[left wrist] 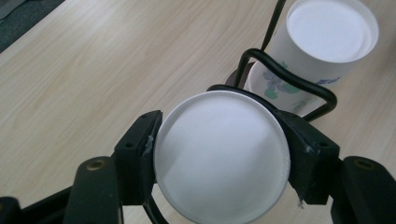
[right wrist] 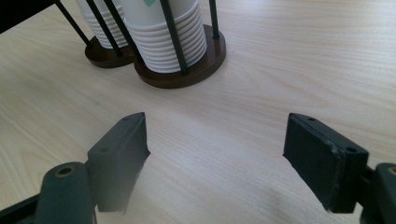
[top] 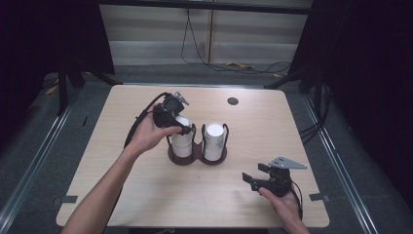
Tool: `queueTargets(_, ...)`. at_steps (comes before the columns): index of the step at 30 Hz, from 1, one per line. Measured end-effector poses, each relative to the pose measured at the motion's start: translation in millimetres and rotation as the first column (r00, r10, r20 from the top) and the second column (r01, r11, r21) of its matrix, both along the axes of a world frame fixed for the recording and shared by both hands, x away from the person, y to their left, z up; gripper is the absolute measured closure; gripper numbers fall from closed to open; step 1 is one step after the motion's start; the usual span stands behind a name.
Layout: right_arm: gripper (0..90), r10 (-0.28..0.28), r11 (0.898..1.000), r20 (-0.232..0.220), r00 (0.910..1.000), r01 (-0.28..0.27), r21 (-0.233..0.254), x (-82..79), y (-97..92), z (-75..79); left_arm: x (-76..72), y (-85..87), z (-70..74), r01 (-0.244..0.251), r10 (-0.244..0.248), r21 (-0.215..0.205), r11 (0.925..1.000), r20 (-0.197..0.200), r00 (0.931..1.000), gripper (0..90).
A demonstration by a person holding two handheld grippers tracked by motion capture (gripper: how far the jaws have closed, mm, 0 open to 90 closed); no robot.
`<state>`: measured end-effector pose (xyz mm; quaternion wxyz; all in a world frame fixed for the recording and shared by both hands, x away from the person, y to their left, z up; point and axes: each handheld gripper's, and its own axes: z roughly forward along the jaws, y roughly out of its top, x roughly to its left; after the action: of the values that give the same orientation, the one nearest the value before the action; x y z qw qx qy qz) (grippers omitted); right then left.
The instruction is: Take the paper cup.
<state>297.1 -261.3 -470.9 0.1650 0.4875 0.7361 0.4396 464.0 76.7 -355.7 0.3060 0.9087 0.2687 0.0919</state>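
The white upside-down paper cup [left wrist: 222, 156] atop the left stack is pinched by the left tongs [left wrist: 223, 158]; the right tongs [right wrist: 217, 158] are spread, well apart over the worktop [right wrist: 261, 93].

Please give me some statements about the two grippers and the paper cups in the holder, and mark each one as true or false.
1. The left gripper is closed on the top cup of the left stack. True.
2. The right gripper holds a cup. False: its jaws stand open over the bare table, with nothing between them.
3. Both stacks of cups stand in a dark wire holder. True.
4. The right stack lies on its side. False: it stands upright in the holder.
5. The cups in the stacks are upside down, flat bottoms up. True.
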Motion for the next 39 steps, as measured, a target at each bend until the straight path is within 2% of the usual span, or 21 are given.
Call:
queueTargets(5, 21.6, 0.001, 1.000, 0.001, 1.0000, -0.001, -0.001, -0.2, 0.7, 0.1, -1.2, 1.2, 2.7, 0.006, -0.006, -0.007, 1.0000, 0.012, 0.9999, 35.4)
queueTargets(21, 21.6, 0.002, 1.000, 0.001, 1.0000, -0.002, -0.002, -0.1, 0.6, 0.1, 0.3, 5.5, 6.0, 0.013, -0.013, -0.035, 0.9993, -0.001, 0.9999, 35.7)
queueTargets(23, 21.6, 0.000, 1.000, 0.000, 1.0000, 0.000, 0.000, -0.4, 0.6, 0.1, 0.4, 7.9, 9.1, 0.010, -0.010, -0.052, 0.9986, 0.004, 0.9999, 35.7)
queueTargets(34, 21.6, 0.001, 1.000, -0.001, 1.0000, -0.001, 0.000, 0.3, 1.5, -0.1, -1.2, 9.5, 16.4, 0.024, -0.023, -0.061, 0.9979, 0.013, 0.9996, 35.9)
queueTargets(39, 21.6, 0.001, 1.000, -0.002, 1.0000, -0.001, -0.001, 0.1, 1.0, 0.0, -0.9, 13.1, 19.5, 0.014, -0.013, -0.069, 0.9975, 0.024, 0.9996, 35.9)
